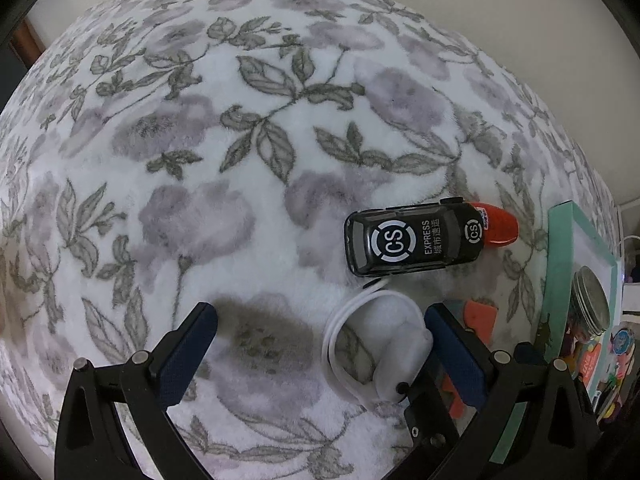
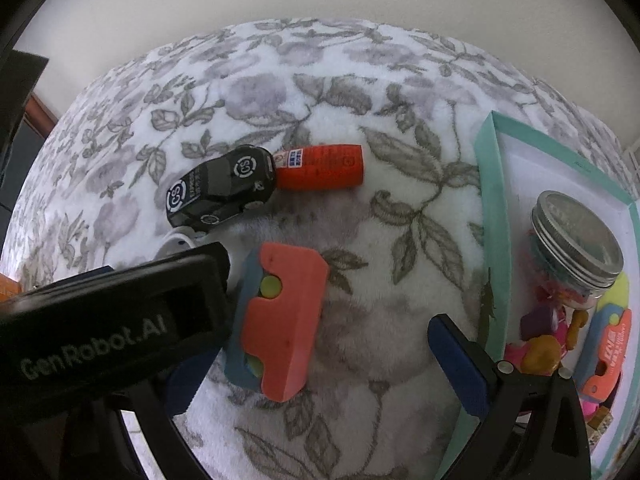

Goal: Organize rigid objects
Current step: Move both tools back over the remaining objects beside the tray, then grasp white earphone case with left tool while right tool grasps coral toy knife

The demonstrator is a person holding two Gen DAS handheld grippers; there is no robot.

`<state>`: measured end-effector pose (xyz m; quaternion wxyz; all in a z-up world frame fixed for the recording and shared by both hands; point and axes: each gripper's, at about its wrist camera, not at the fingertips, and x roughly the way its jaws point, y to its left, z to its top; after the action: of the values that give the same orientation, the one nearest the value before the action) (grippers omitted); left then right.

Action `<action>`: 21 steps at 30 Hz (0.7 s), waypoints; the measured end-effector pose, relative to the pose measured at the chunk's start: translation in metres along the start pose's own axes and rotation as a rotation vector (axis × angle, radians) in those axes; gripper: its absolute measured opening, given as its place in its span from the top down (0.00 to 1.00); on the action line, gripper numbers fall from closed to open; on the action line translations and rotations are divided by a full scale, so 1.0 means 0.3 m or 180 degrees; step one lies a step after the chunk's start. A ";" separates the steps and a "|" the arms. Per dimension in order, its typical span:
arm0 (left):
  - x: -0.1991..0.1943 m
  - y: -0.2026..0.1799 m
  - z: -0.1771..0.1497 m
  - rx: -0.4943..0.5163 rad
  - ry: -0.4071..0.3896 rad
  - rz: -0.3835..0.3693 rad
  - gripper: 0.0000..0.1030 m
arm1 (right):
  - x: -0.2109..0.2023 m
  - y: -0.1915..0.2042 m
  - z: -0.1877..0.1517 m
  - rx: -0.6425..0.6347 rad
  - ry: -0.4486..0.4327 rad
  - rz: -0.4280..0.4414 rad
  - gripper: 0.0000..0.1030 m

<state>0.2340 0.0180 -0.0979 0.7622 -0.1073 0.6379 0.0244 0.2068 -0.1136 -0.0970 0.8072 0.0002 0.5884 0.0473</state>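
A black toy car (image 1: 414, 240) marked "CS EXPRESS" lies on the floral blanket, with an orange-red bottle (image 1: 498, 224) touching its front end. A white ring-shaped object (image 1: 376, 344) lies between the fingers of my open left gripper (image 1: 320, 344), close to the right finger. In the right wrist view the car (image 2: 222, 190) and bottle (image 2: 320, 168) lie ahead. A coral and blue foam car block (image 2: 280, 320) lies between the fingers of my open right gripper (image 2: 316, 364). The left gripper's body (image 2: 112, 320) covers the right gripper's left finger.
A teal-rimmed white box (image 2: 490, 216) stands at the right and holds a metal-lidded glass jar (image 2: 576, 240) and several small colourful toys. It also shows in the left wrist view (image 1: 560, 264). A pale wall lies beyond the blanket (image 1: 200, 160).
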 end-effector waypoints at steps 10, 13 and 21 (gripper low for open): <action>0.001 0.042 -0.013 -0.0070 0.0008 -0.0093 0.00 | -0.011 0.006 0.011 -0.0028 -0.0122 -0.0063 0.27; -0.004 0.035 -0.017 -0.0073 0.0013 -0.0138 0.01 | -0.020 -0.004 0.023 0.0025 -0.0152 -0.0059 0.44; -0.012 -0.034 -0.035 0.0113 0.0059 -0.0182 0.01 | -0.027 -0.053 0.042 0.0132 -0.0171 0.0010 0.55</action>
<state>0.2251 0.0062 -0.0949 0.7584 -0.1121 0.6420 -0.0096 0.2176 -0.1293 -0.0863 0.8225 0.0191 0.5673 0.0363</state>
